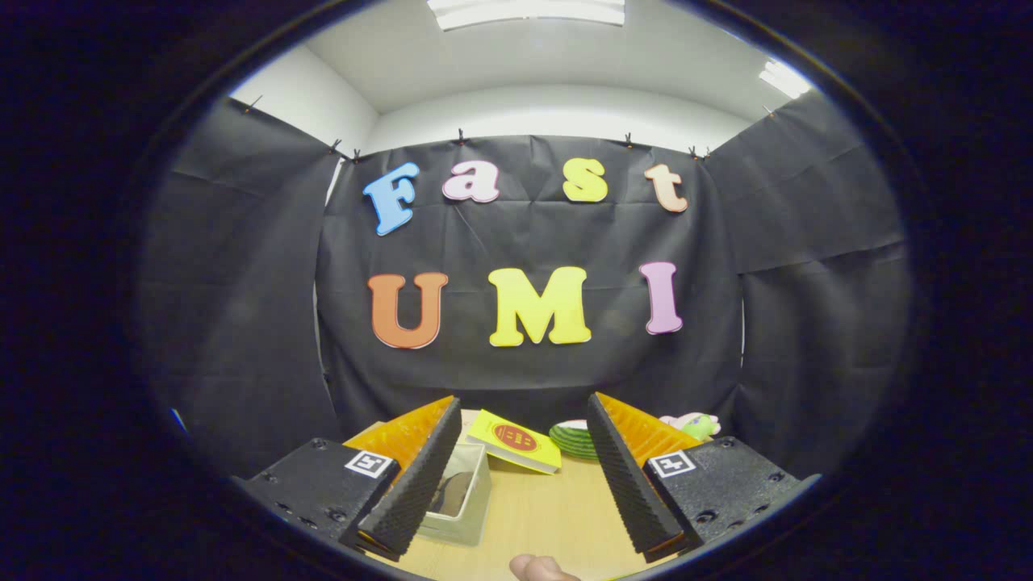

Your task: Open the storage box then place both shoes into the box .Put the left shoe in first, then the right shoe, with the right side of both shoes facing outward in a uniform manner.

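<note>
Two fingers spread wide on my gripper (524,476), holding nothing, bare wooden table (541,508) between them. I see the clear storage box (468,496) just beside the left finger, partly behind it, with something dark inside that could be a shoe; can't tell for sure, nor whether a lid is on. Farther off: yellow book (514,440), green striped plate (575,440), small plush toy (694,424) on the right, and a fingertip (542,569) at the near edge.
</note>
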A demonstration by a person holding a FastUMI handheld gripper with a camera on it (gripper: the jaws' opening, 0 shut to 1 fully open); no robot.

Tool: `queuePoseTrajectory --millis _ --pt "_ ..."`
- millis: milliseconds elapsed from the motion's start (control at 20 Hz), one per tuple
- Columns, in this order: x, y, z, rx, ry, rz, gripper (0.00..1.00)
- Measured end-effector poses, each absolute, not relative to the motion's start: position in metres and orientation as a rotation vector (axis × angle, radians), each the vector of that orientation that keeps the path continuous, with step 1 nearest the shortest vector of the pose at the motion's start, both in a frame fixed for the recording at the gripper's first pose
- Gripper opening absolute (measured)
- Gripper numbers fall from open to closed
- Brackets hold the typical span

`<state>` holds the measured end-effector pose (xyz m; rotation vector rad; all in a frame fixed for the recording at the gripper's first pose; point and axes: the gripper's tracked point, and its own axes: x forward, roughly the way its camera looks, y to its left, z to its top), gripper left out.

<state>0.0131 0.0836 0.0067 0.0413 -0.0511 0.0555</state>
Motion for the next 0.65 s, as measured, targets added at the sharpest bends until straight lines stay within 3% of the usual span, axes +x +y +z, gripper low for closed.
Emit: queuePoseTrajectory --millis 650 --pt "0.008 0.07 -0.007 0.04 -0.025 0.063 0.99"
